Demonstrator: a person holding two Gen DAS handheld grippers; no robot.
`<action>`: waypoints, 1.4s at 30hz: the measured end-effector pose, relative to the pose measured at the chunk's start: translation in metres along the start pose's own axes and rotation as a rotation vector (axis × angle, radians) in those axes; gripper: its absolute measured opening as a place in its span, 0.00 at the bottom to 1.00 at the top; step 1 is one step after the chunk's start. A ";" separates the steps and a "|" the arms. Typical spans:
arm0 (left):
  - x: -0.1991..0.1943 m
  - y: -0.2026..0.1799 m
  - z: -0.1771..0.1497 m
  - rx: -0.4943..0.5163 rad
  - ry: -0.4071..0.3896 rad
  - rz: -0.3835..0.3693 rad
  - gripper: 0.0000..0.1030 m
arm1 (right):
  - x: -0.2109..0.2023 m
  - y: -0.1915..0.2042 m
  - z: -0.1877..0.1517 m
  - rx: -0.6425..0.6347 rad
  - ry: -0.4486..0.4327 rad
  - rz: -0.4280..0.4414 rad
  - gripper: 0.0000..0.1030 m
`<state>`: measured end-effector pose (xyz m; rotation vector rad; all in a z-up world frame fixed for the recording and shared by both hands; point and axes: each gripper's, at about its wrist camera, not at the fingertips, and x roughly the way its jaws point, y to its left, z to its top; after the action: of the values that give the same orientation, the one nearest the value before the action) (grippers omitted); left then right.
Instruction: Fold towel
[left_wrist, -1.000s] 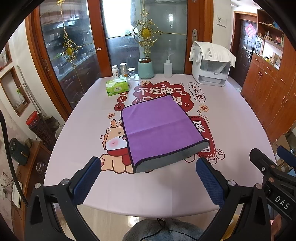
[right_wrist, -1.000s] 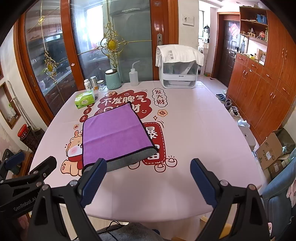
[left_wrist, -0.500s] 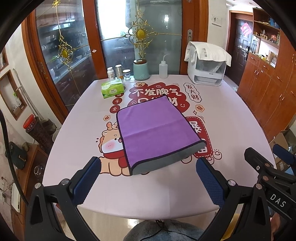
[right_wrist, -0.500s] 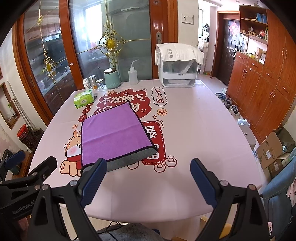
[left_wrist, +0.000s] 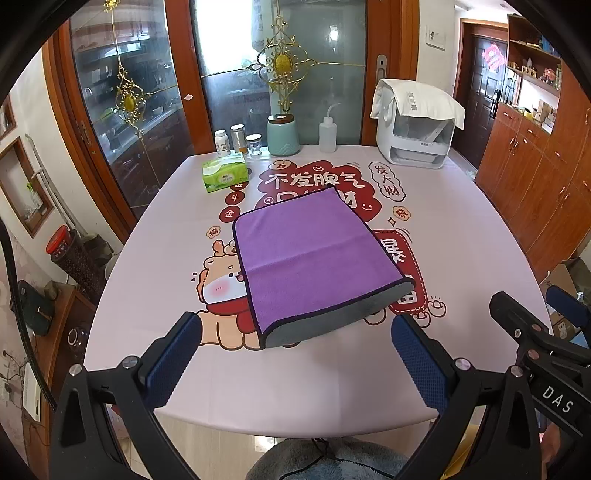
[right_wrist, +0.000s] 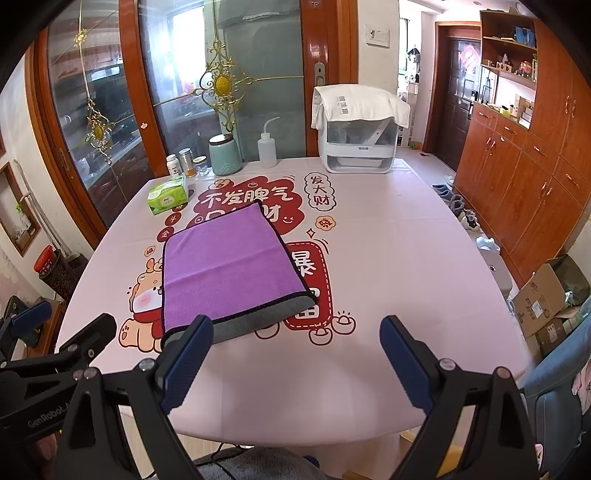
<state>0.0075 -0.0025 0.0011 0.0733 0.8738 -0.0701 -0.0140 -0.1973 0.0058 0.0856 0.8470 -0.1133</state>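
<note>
A purple towel (left_wrist: 314, 254) with a grey underside lies folded in half on the pink printed table (left_wrist: 461, 229), its rolled fold edge toward me. It also shows in the right wrist view (right_wrist: 229, 266). My left gripper (left_wrist: 295, 354) is open and empty, held back above the near table edge, short of the towel. My right gripper (right_wrist: 295, 354) is open and empty too, above the near edge, to the right of the towel's near end. The right gripper's body (left_wrist: 535, 347) shows at the right of the left wrist view.
At the far edge stand a green tissue pack (left_wrist: 224, 176), small jars (left_wrist: 238, 140), a teal canister (left_wrist: 282, 133), a squeeze bottle (left_wrist: 328, 129) and a white appliance under a cloth (left_wrist: 417, 127). Wooden cabinets (right_wrist: 524, 177) are to the right. Cardboard boxes (right_wrist: 546, 295) lie on the floor.
Both grippers have drawn back slightly and the left view has shifted; the towel lies unmoved. Both grippers stay open.
</note>
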 end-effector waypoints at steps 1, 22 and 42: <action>0.001 0.000 0.000 0.000 0.002 0.000 0.99 | 0.000 0.001 -0.001 0.000 0.000 0.001 0.90; 0.015 0.005 0.009 -0.006 0.027 -0.010 0.99 | 0.018 0.007 0.004 -0.005 0.006 0.003 0.90; 0.030 0.008 0.013 -0.038 0.066 -0.017 0.99 | 0.026 0.006 0.015 -0.023 0.011 0.030 0.90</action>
<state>0.0379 0.0034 -0.0131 0.0327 0.9418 -0.0673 0.0152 -0.1951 -0.0039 0.0777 0.8578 -0.0753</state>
